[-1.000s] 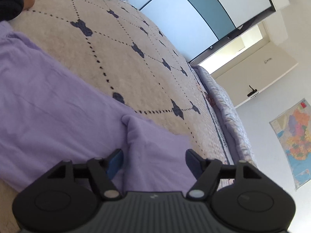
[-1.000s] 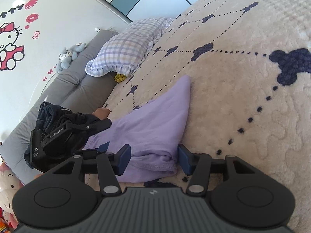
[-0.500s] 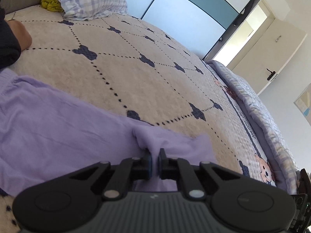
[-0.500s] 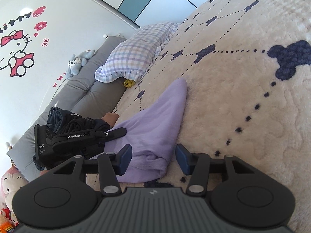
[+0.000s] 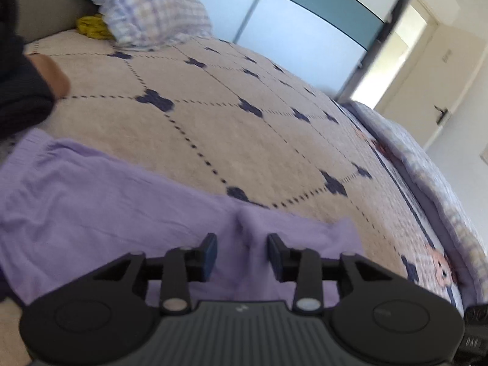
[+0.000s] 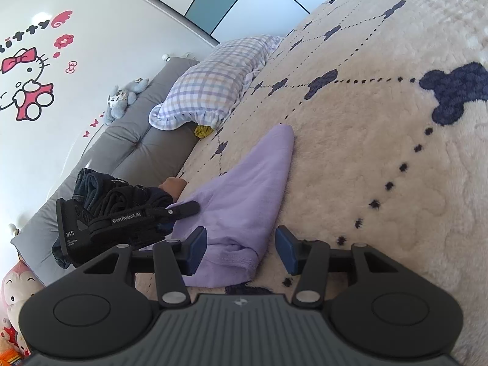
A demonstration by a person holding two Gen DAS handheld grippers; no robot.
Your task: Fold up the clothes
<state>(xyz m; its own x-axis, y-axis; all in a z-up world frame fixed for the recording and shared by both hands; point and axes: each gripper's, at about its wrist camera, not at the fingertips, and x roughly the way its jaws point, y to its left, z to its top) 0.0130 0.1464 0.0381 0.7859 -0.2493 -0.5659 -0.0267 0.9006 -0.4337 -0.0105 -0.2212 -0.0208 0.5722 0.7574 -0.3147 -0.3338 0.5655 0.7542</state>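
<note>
While 1 purple garment [image 5: 91, 201] lies on the bed [image 5: 244, 140], left gripper [image 5: 242, 254] jaws are opening over it, right gripper [image 6: 241, 251] jaws gaping.

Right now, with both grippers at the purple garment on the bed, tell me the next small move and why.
Probably bring the left gripper back down onto the raised pleat of the purple garment and pinch again. Its jaws are opening, the pads stand clear of the cloth between them, so nothing is held. The right gripper also stands open around the hem, and the garment lies unfolded on the bedspread.
</note>
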